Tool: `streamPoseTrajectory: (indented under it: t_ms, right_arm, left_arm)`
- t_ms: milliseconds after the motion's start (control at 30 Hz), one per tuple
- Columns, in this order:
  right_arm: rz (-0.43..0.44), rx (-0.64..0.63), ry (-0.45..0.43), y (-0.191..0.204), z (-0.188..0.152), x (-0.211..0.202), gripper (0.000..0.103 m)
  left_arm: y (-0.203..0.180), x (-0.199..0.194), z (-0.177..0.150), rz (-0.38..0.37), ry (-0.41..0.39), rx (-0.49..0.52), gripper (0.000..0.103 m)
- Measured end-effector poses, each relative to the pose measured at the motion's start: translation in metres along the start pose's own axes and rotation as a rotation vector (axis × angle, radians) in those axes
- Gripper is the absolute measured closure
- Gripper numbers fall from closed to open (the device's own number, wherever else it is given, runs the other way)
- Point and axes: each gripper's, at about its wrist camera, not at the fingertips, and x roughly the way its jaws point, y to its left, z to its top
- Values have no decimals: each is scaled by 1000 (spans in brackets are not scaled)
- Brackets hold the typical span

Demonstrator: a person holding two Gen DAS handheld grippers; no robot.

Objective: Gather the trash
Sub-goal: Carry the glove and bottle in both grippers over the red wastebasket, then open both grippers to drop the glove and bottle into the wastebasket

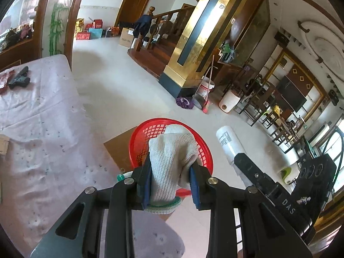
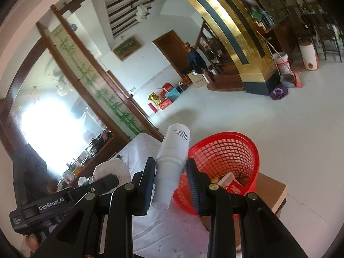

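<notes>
The left gripper (image 1: 171,182) has its 2 blue-padded fingers (image 1: 146,185) pinching a white knitted cotton work glove (image 1: 172,157) with a green-trimmed cuff. The glove bulges out beyond the pads and hangs right over the round red plastic mesh basket (image 1: 200,150), covering much of its opening from this view.

The right gripper (image 2: 171,180) pinches a white plastic bottle (image 2: 172,161) between its fingers (image 2: 148,182). They press on the narrower stepped neck section, and the wide body with small black print points up and away, tilted slightly to the right. In the right wrist view the red basket (image 2: 225,154) sits just to the right of the bottle, and some crumpled packaging, including a red piece, lies in its bottom. From the left wrist view the same bottle (image 1: 230,144) shows to the right of the basket, held out by the other black tool.

The basket stands on a low brown board or box (image 2: 273,191) on the pale tiled floor (image 1: 133,90), close beside the surface covered with a pale floral cloth (image 1: 43,129). Far back on that cloth, at the left, lies a small black object (image 1: 19,79) next to a red wrapper (image 1: 5,79).

Further off stand a gold and dark pillar (image 1: 193,43), a wooden staircase (image 1: 159,32), a white bucket (image 1: 206,88) with a broom, and a purple mop head (image 1: 183,102).
</notes>
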Motion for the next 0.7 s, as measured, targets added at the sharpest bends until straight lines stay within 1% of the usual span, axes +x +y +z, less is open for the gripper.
streamPoseTrajectory:
  t_ms: [133, 267, 533, 700]
  right_arm:
    - [-19, 26, 15, -18, 4, 13, 71]
    - [-35, 48, 34, -32, 4, 25, 71]
    - [-57, 74, 54, -50, 6, 40, 71]
    - [-61, 83, 81, -58, 7, 54, 71]
  left_arm:
    - [1, 27, 6, 3, 37, -6, 75]
    - [-3, 50, 7, 19, 67, 16, 75]
    - [-4, 87, 6, 26, 130, 8, 74]
    - [-3, 101, 4, 37, 159, 9, 74]
